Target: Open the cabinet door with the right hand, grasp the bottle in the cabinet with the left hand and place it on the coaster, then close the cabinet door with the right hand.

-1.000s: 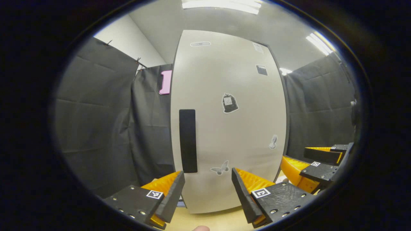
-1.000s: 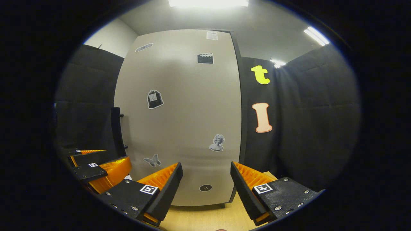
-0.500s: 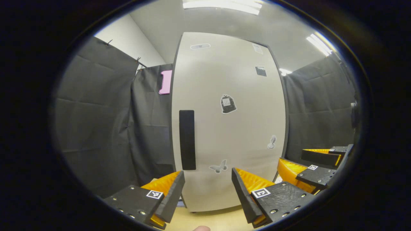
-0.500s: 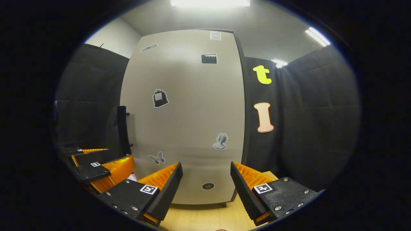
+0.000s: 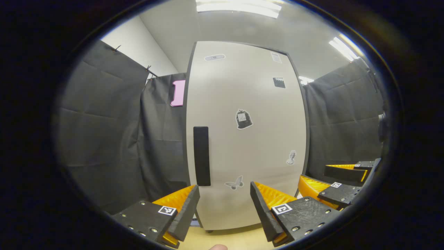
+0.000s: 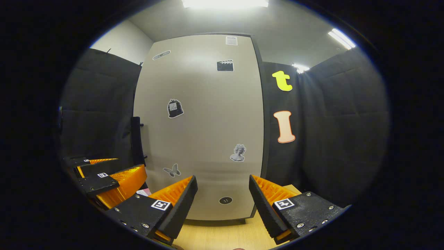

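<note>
Left gripper view. The left gripper [image 5: 224,205] stood with its fingers [image 5: 185,213] spread apart and nothing between them. Directly ahead rose the cabinet door [image 5: 249,146], pale, flat and shut, standing on the wooden bench [image 5: 236,239]. The door handle [image 5: 202,156], a dark vertical bar, was mounted near the door's left edge; it lay above and slightly beyond the left-hand finger, apart from both fingers, with no contact. Stickers were fixed to the door face: a butterfly sticker [image 5: 234,183] just above the gap between the fingers, a dark bag sticker [image 5: 243,119] higher up, a bust sticker [image 5: 291,157] toward the right edge. The right gripper [image 5: 338,182] showed at the lower right, near the door's right edge, not touching it as far as could be told. A fingertip [image 5: 218,247] of the person appeared at the bottom edge.

Right gripper view. The right gripper [image 6: 223,205] also held its fingers [image 6: 180,208] wide apart, empty. The cabinet door [image 6: 208,139] faced it, closed, a short way beyond the fingertips. The door handle [image 6: 136,140] was seen edge-on at the door's far left, well clear of the right gripper's fingers and above the left gripper [image 6: 107,177], which sat at the lower left. A small round fitting [image 6: 225,200] on the lower part of the door lay between the two fingers in the line of sight. The bench [image 6: 222,236] ran beneath the door's bottom edge.
</note>
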`<state>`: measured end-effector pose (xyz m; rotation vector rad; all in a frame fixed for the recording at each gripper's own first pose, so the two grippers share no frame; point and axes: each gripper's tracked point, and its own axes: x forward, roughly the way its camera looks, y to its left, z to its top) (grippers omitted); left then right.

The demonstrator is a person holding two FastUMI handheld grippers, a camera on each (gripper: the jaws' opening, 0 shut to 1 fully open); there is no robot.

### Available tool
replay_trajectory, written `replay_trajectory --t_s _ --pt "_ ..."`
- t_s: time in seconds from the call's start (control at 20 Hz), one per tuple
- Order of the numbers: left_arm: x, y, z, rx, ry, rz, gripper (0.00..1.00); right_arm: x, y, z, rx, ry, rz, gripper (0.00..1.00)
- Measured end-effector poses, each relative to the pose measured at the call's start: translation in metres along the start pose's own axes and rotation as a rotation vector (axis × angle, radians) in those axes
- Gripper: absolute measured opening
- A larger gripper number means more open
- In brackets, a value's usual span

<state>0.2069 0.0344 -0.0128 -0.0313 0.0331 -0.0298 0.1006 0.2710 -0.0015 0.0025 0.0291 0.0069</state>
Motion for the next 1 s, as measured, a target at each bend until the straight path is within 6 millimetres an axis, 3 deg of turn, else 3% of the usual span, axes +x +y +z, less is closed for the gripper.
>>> replay_trajectory --t_s 0.25,0.3,0.95,1.0 --pt "-0.0014 0.0001 -0.0019 -0.005 0.002 -0.005 0.89 -0.0021 0.0010 0.0018 0.003 0.000 -0.009 0.93" --pt "-0.0015 -0.0003 -0.0016 -0.008 0.002 -0.007 0.84 -0.0032 0.0014 0.0016 0.003 0.000 -0.009 0.93" --pt "-0.0007 0.0024 -0.0025 -0.015 0.004 0.009 0.89 -0.0066 0.0053 0.0027 -0.004 0.003 -0.010 0.93" --pt "-0.0006 0.0026 -0.0026 -0.015 0.003 0.010 0.84 -0.0073 0.0054 0.0030 -0.003 0.003 -0.010 0.93"
